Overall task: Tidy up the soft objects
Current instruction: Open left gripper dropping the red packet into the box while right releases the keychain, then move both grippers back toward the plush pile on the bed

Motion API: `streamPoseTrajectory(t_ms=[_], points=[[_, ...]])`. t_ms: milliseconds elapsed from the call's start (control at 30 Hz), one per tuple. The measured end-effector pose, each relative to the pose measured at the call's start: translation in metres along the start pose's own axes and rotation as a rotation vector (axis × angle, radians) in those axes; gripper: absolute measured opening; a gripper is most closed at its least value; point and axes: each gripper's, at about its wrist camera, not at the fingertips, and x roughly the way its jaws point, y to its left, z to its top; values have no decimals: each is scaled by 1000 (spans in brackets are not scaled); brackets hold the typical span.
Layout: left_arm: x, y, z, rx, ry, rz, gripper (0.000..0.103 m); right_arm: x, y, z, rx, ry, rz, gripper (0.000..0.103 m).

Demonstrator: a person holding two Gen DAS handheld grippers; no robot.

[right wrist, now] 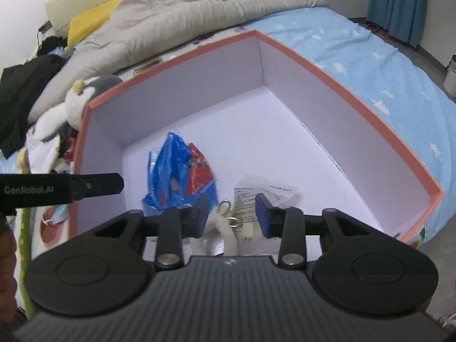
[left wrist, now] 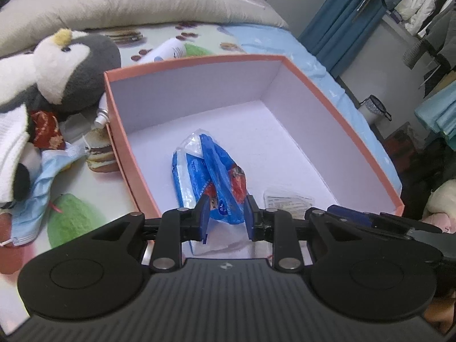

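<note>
Between the left gripper [left wrist: 226, 217] pads the blue packet [left wrist: 209, 176] is clamped, inside the pink box [left wrist: 196, 61]. Beside the packet, the right gripper [right wrist: 233, 213] stands apart over a white plush keychain [right wrist: 228, 236].

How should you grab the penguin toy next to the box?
Probably grip the penguin toy around its white head, coming from above. It lies beside the pink box, leaning on other clutter, so its head is the freest, squashiest part to pinch.

Gripper body hides the white plush keychain's [right wrist: 225, 228] lower part.
</note>
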Motion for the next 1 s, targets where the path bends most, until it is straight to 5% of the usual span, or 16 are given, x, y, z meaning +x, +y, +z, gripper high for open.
streamPoseTrajectory(t_ms=[867,1000], points=[[-180,39,-123,-66,-209,54,31,-131,90,-87,-101,-175,115,39],[-203,49,-146,-80,-240,66,37,-142,109,-106,-131,-177,151,39]])
